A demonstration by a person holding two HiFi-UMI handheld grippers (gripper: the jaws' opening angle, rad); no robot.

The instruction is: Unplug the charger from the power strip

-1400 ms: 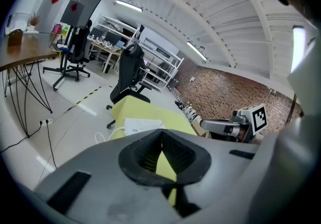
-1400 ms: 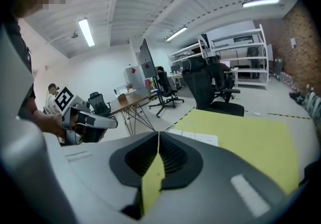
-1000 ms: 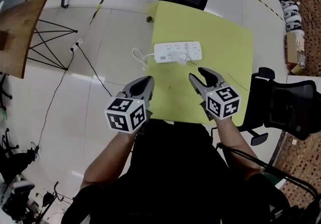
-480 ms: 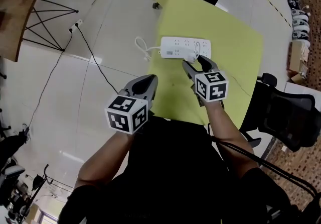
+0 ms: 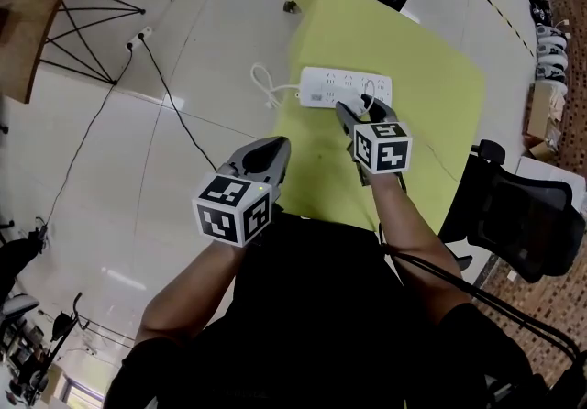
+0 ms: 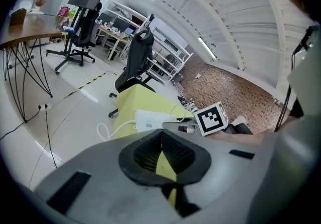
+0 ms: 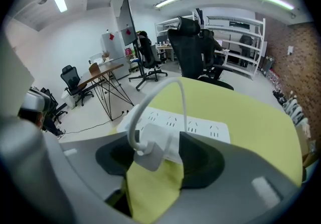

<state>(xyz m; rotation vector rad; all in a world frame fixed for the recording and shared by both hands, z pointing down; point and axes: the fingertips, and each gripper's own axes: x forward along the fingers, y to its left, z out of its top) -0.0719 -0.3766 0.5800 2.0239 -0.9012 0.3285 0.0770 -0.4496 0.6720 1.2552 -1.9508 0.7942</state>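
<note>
While the left tongs (image 5: 273, 147) sit closed, the right tongs (image 5: 363, 106), just opening, loosely straddle the charger (image 7: 152, 151).

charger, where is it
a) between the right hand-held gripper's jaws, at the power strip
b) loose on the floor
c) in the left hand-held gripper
a: the jaws of the right hand-held gripper, which have just been opening, stand either side of the charger at the power strip.

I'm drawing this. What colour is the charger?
White. The charger shows best in the right gripper view.
</note>
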